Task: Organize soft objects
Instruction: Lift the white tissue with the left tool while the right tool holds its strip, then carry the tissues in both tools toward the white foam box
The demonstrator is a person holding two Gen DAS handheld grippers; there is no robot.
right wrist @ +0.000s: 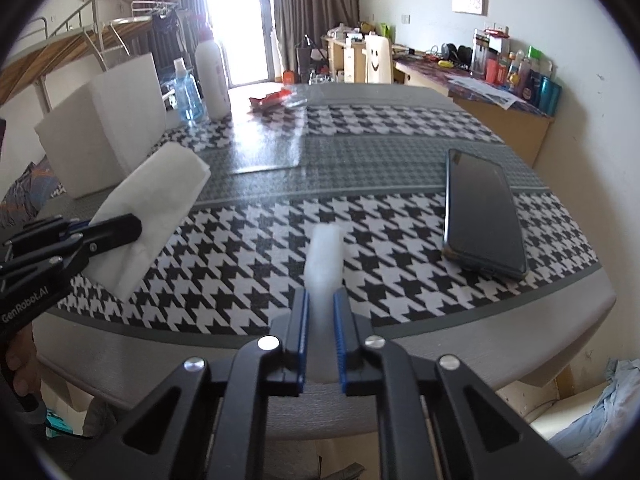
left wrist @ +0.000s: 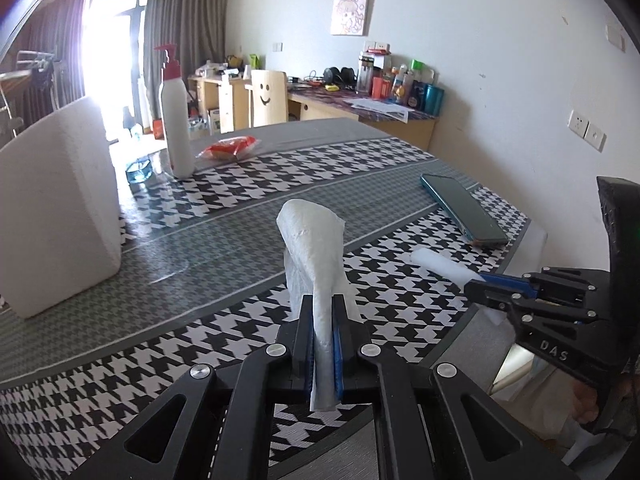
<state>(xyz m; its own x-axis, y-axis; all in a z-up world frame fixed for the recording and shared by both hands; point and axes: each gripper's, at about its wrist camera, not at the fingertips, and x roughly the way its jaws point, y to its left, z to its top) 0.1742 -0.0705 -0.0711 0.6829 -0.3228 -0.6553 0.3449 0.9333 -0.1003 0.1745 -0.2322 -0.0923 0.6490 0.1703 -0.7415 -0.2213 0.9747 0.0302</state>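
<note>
Clamped between the left gripper's (left wrist: pixel 323 344) pads, a folded white tissue (left wrist: pixel 316 256) hangs lifted over the houndstooth table (right wrist: pixel 248 264) while the right gripper (right wrist: pixel 321 340) pinches a white foam strip (right wrist: pixel 325 258) there, so both pickups look done and stowing comes next.

The left gripper (left wrist: pixel 323 344) has its black jaws with blue pads clamped on a folded white paper towel (left wrist: pixel 316 252), which stands up above the houndstooth-patterned counter (left wrist: pixel 224 332). At the right edge, the right gripper (left wrist: pixel 486 294) grips a white foam strip (left wrist: pixel 442 266) lying near a dark teal smartphone (left wrist: pixel 462 208). Farther back stand a white pump bottle with a red top (left wrist: pixel 176 120), a large white foam block (left wrist: pixel 56 208) and a red-and-white plastic packet (left wrist: pixel 230 148).
</note>
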